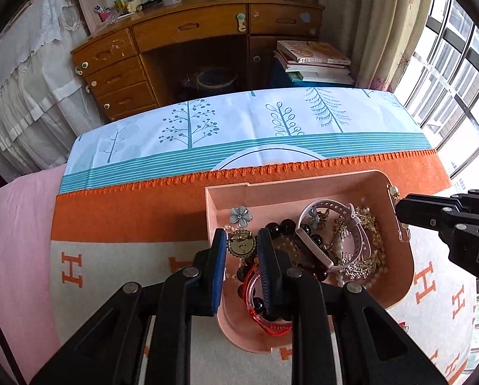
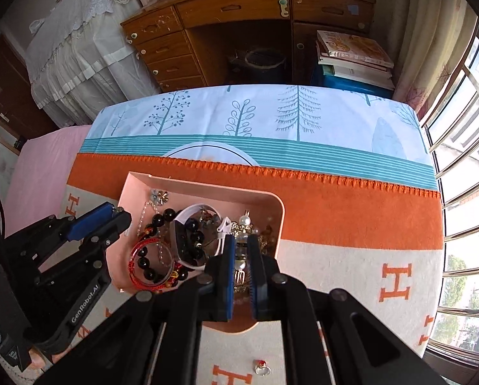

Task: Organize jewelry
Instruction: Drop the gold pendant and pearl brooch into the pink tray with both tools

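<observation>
A pink tray (image 1: 303, 189) holds a heap of jewelry: black bead bracelets (image 1: 282, 226), a white strap (image 1: 329, 205), a red bangle (image 1: 255, 301), gold chains (image 1: 371, 250) and a blue flower piece (image 1: 240, 215). My left gripper (image 1: 241, 247) is shut on a round gold brooch (image 1: 241, 247) at the tray's left side. My right gripper (image 2: 240, 253) is shut on a gold pin with pearl beads (image 2: 240, 258) above the tray's right side (image 2: 279, 211). The pin hangs from the right gripper in the left wrist view (image 1: 401, 221).
The tray sits on an orange and cream blanket (image 1: 127, 211) over a blue tree-print cloth (image 1: 239, 122). A small ring with a red stone (image 2: 262, 366) lies on the blanket near me. A wooden desk (image 1: 191, 32) and stacked books (image 1: 316, 61) stand beyond.
</observation>
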The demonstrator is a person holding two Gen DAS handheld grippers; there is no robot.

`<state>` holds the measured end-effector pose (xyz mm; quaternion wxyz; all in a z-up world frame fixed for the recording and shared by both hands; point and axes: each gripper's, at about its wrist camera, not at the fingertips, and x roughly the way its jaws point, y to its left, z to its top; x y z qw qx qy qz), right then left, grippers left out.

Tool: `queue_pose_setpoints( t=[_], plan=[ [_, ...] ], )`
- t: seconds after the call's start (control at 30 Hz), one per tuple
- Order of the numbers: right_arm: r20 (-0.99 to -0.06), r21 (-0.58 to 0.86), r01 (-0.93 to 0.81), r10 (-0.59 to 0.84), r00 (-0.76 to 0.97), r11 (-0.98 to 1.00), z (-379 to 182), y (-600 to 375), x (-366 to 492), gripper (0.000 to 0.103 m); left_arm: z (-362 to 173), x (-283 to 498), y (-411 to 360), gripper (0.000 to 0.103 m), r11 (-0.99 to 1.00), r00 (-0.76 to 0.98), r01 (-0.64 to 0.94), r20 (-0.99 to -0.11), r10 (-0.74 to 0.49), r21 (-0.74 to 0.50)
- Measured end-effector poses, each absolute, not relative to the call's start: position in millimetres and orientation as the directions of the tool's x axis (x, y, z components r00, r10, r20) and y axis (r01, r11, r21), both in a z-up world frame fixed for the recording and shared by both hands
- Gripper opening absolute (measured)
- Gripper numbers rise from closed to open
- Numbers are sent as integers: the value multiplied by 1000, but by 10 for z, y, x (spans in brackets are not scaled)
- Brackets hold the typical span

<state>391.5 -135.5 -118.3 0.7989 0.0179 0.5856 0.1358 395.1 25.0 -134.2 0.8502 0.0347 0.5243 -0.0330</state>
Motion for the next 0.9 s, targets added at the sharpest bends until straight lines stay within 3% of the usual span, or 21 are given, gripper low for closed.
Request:
queue_pose_setpoints(
  t=[0.2, 0.27, 0.43, 0.57, 0.8, 0.9],
  plan=[
    [-933, 260, -144, 287, 217, 955, -1338, -1413, 3992, 8, -1477, 4057, 237, 19, 996, 424, 90, -906, -11, 30],
    [-928, 289, -136, 312, 203, 948, -1348, -1420, 4009, 8, -1482, 4064, 237, 28, 996, 419, 88, -908, -15, 24],
    [-923, 290, -139, 315, 220, 947, -1306, -1413, 3961, 8, -1424, 4025, 239, 36, 996, 426, 94, -904, -37, 4],
    [-918, 287, -152, 317, 238, 946, -1241, -1415, 3860, 8, -1312, 3914, 221, 60, 995, 459, 94, -888, -18, 29],
    [-908, 258, -202, 309, 283, 945, -998, -1401, 3531, 8, -1014, 3572, 184, 61, 991, 493, 125, -870, -15, 53],
    [-897, 253, -221, 314, 310, 942, -842, -1411, 3346, 8, -850, 3367, 175, 70, 989, 524, 127, -852, -4, 74]
  ],
)
